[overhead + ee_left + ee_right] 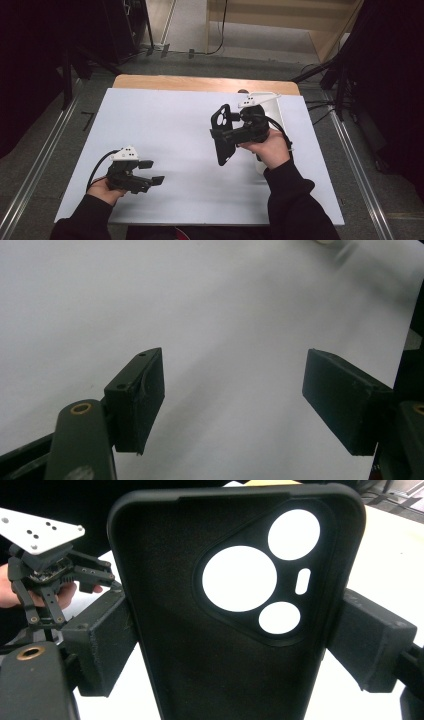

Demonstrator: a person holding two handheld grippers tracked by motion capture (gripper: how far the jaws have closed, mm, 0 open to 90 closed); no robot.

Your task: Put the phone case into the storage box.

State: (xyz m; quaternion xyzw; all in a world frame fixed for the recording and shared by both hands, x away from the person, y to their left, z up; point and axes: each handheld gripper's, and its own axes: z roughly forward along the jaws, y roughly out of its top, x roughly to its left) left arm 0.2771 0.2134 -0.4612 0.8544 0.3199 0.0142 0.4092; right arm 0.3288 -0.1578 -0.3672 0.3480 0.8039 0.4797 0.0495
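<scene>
Here the left claw (156,171) rested low near the bench's (165,125) front left corner, jaws wide with nothing between them, pointing right. Toward the right edge, the right claw (222,134) gripped a black phone case (222,132) across its width, lifted clear of the bench. The case's long axis ran roughly front to back, camera cutouts farthest from the person, the hand (272,147) behind it.

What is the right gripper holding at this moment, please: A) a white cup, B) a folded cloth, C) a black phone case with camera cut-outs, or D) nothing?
C: the right gripper has its pads pressed on both edges of the black phone case, whose camera cut-outs show.
</scene>
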